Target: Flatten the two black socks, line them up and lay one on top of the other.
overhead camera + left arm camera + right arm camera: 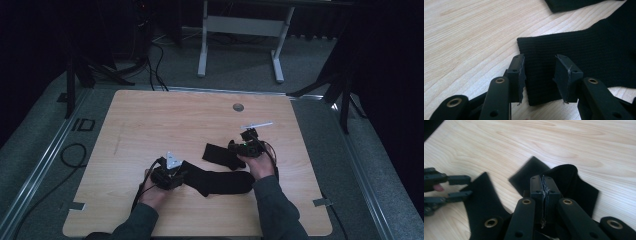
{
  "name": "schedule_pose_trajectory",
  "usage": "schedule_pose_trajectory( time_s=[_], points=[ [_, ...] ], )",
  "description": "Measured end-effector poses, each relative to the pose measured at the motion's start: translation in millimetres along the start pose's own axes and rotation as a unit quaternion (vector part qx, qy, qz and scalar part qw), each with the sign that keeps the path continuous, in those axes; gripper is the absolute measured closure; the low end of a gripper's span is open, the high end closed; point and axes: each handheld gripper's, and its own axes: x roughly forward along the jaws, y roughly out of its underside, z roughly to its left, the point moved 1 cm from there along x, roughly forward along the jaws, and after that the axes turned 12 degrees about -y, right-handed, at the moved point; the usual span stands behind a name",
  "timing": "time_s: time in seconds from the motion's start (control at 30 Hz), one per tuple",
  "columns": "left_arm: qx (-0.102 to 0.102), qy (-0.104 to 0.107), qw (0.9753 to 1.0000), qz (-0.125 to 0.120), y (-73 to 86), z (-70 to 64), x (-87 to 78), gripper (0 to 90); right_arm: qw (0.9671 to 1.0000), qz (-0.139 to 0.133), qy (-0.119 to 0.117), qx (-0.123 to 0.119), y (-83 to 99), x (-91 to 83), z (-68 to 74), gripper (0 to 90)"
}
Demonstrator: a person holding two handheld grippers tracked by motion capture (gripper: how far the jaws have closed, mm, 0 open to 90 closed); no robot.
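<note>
At the lower middle of the high view, two black socks lie on the surface. The left claw stands apart astride the near sock's cuff. The right claw is pressed together, seemingly pinching the other sock.

Black gripper links with brass rivets; sleeves apparently dark grey.

Left tongs low, jaws parted; right tongs jaws pressed together; both forearms reaching in from near edge
</note>
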Motion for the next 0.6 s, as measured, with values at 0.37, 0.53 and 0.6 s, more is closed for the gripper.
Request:
schedule_pose_trajectory(
  time_s=[0.37, 0.53, 0.6],
  points=[
    [-0.004, 0.0, 1.0, 0.0, 0.2, 0.5, -0.1, 60.2, 0.999, -0.034, 0.016, 0.023, 18.2, -36.9, -24.2, 87.9],
    [-0.006, 0.0, 1.0, 0.001, 0.7, 1.6, -0.3, 60.2, 0.9984, -0.036, 0.027, 0.034, 25.9, -46.8, -36.2, 87.7],
    [-0.007, 0.0, 1.0, 0.001, 0.8, 1.5, -0.3, 60.2, 0.9979, -0.037, 0.032, 0.042, 30.3, -51.4, -43.6, 87.7]
  ],
)
